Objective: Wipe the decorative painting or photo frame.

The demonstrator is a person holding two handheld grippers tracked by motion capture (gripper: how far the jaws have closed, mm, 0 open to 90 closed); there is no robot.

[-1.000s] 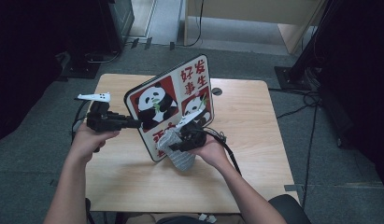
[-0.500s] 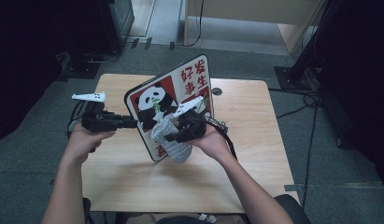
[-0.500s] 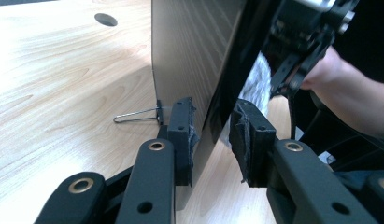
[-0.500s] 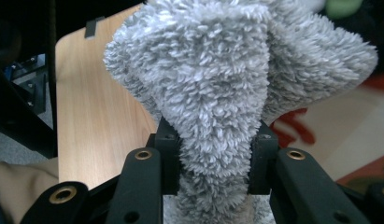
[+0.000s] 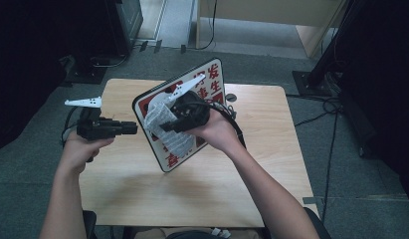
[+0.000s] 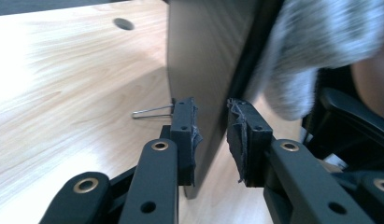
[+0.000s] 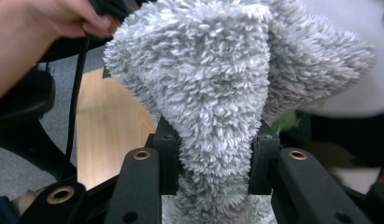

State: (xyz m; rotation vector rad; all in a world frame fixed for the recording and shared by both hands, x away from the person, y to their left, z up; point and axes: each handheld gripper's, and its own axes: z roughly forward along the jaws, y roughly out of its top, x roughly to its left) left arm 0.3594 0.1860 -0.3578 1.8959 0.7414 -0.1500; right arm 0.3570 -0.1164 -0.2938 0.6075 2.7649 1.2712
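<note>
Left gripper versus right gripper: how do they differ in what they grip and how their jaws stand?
The left gripper has its jaws either side of the sign board's thin rigid edge, a gap showing at one pad; the right gripper is clamped on a fluffy grey cloth. From above, the left sits beside the board, the right over its printed face. Both have black jaws.

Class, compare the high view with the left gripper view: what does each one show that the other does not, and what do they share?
High view alone: the printed face of the panda board, with red characters, both forearms, and the right gripper pressing the grey cloth against that face.

Left gripper view alone: the board's plain back, its edge standing between the left gripper jaws, with a gap visible on one side, and a thin metal pin behind one jaw.

Both: the board, the fluffy cloth, the wooden table and its round hole.
</note>
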